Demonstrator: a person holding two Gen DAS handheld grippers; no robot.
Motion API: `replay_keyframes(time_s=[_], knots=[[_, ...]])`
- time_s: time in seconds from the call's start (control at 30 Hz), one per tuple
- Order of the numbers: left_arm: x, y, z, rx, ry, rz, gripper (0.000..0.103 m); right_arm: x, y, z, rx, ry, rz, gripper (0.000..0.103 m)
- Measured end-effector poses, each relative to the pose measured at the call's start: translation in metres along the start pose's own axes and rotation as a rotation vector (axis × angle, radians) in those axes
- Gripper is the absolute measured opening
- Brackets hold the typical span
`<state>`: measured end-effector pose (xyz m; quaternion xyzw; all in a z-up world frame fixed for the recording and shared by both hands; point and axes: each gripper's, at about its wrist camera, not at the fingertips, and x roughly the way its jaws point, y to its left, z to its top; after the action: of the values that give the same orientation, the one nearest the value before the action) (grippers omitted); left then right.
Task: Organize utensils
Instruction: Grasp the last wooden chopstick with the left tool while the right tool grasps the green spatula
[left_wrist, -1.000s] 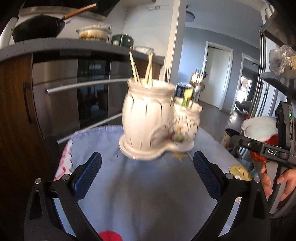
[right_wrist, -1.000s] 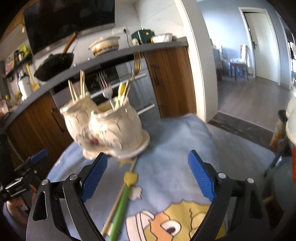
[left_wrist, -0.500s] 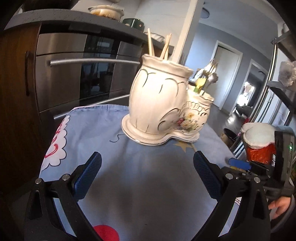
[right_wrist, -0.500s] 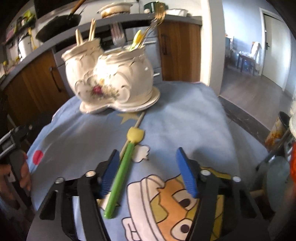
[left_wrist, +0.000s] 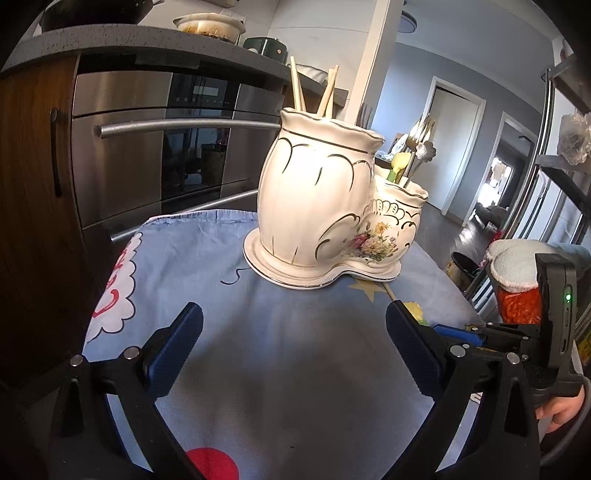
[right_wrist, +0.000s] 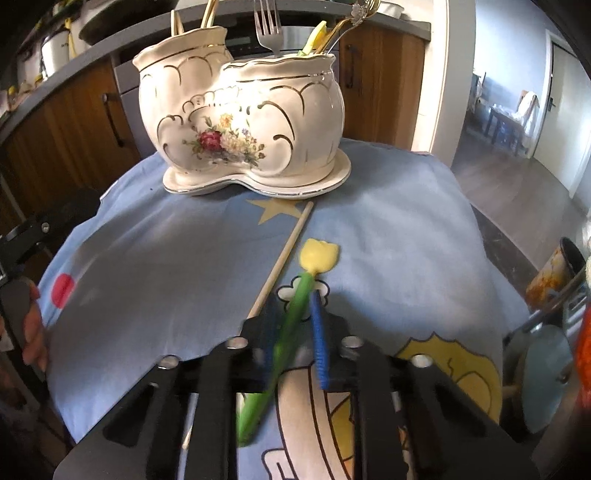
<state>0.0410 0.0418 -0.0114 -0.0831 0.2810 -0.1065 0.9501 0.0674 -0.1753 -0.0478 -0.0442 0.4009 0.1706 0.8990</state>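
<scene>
Ceramic utensil holder (right_wrist: 243, 122), cream w/ gold trim and a flower print, two joined pots on one base, stands upright on the blue cartoon-print cloth (right_wrist: 155, 258). That holder is the landmark for everything below.

Taller pot of the holder: wooden chopsticks (left_wrist: 312, 88) stick up out of it. Lower pot: a fork (right_wrist: 268, 31), a gold-toned spoon (right_wrist: 351, 18) and a yellow-green utensil (right_wrist: 314, 37) stand in it.

In front of the holder, on the cloth: a single loose chopstick (right_wrist: 282, 260) lies w/ its far tip just short of the holder's base. Just beside that, a bit further from the holder, a green-handled utensil w/ yellow tulip-shaped head (right_wrist: 319, 254), head pointing toward the holder.

Right gripper (right_wrist: 291, 317): in front of the holder, low over the cloth, blue pads closed in on the green handle, gripping it mid-shaft; handle looks motion-blurred.

Left gripper (left_wrist: 293, 336): on the holder's taller-pot side, well back from it, fingers spread wide apart, nothing between them, above bare cloth.

Behind the holder: steel oven (left_wrist: 155, 155) under a dark countertop (left_wrist: 110, 40); wood cabinets beside it.
</scene>
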Motion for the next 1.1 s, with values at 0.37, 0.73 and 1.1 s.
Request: replay_keyframes(time_s=[0.37, 0.73, 1.1], knots=[[0.002, -0.034, 0.001, 0.1, 0.032, 0.034, 0.097, -0.017, -0.026, -0.004, 0.075, -0.064, 0.046, 0.01], [0.03, -0.098, -0.011, 0.205, 0.164, -0.016, 0.097, -0.033, -0.05, -0.007, 0.12, -0.126, 0.095, 0.01], [0.061, -0.129, -0.033, 0.267, 0.294, 0.001, 0.05, -0.036, -0.064, -0.01, 0.141, -0.138, 0.133, 0.01]])
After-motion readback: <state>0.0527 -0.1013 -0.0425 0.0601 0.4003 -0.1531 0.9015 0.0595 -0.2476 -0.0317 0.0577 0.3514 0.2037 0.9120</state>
